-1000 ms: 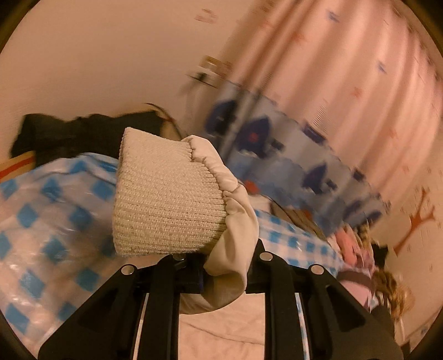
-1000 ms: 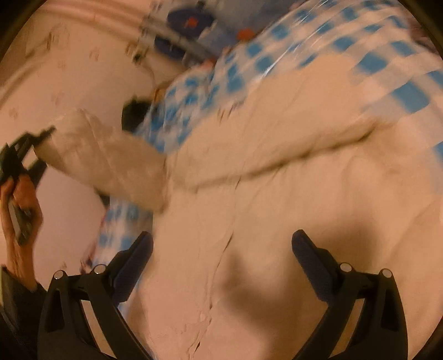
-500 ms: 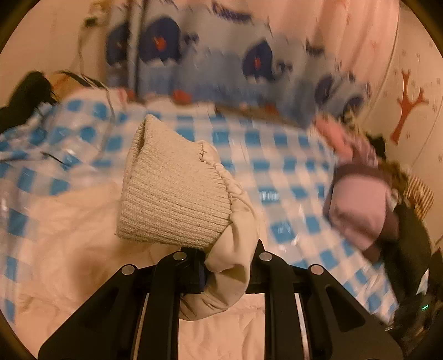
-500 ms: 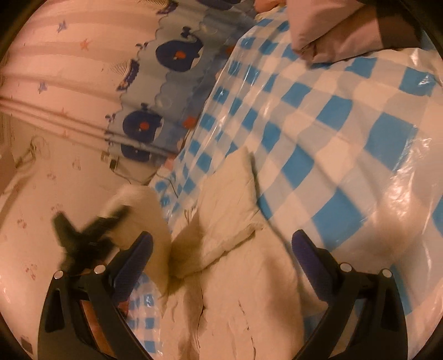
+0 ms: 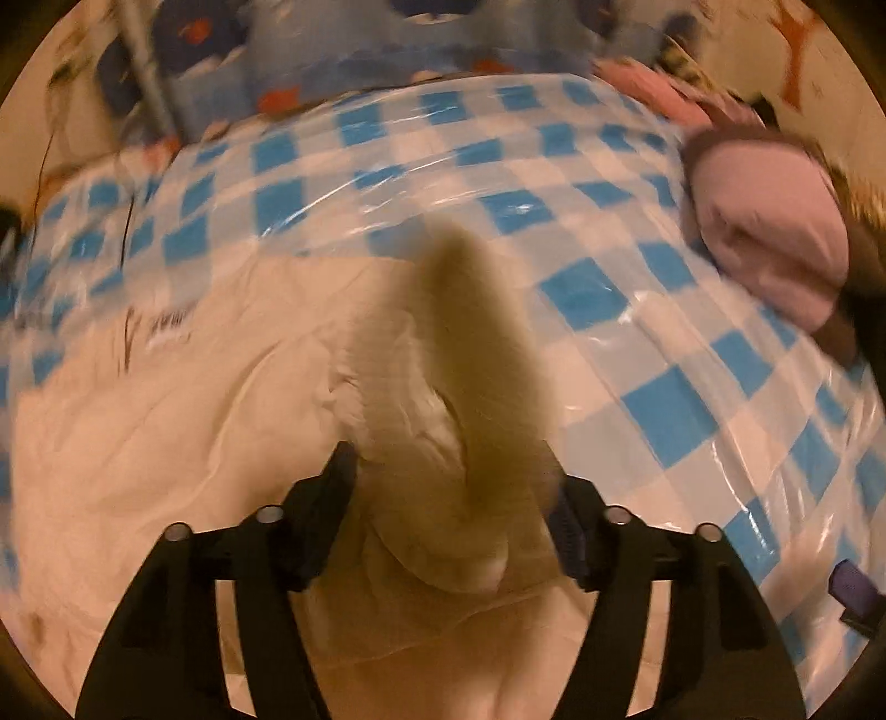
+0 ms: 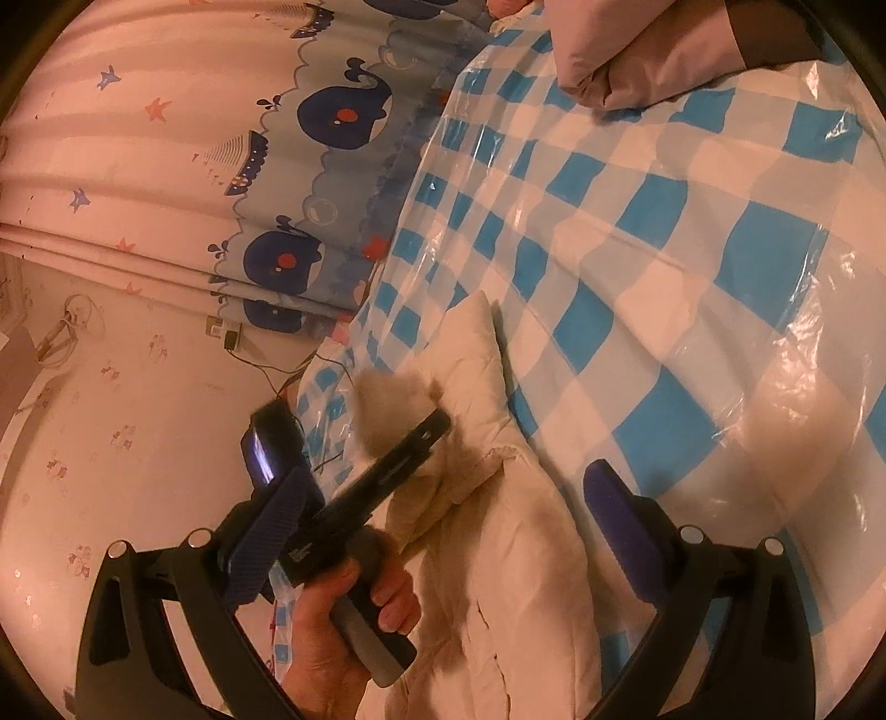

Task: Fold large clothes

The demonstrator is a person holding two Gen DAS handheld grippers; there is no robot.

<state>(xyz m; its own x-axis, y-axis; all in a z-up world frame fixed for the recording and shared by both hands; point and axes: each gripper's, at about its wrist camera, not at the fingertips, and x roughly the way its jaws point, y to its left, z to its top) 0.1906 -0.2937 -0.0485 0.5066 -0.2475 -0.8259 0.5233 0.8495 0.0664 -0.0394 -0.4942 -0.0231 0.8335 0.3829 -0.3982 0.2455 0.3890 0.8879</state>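
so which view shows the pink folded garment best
The right wrist view shows the pink folded garment sharpest, though the top edge crops it. The left wrist view shows more of it, lying at the right edge of the checked cover, but blurred.

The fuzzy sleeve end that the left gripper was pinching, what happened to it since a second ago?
The left gripper swung down over the cream garment, and its jaws are opening: the sleeve cuff, clamped before, now sits loose between the pads, dropping onto the garment. The right gripper stayed open and empty. The checked plastic sheet and pink clothes did not move.
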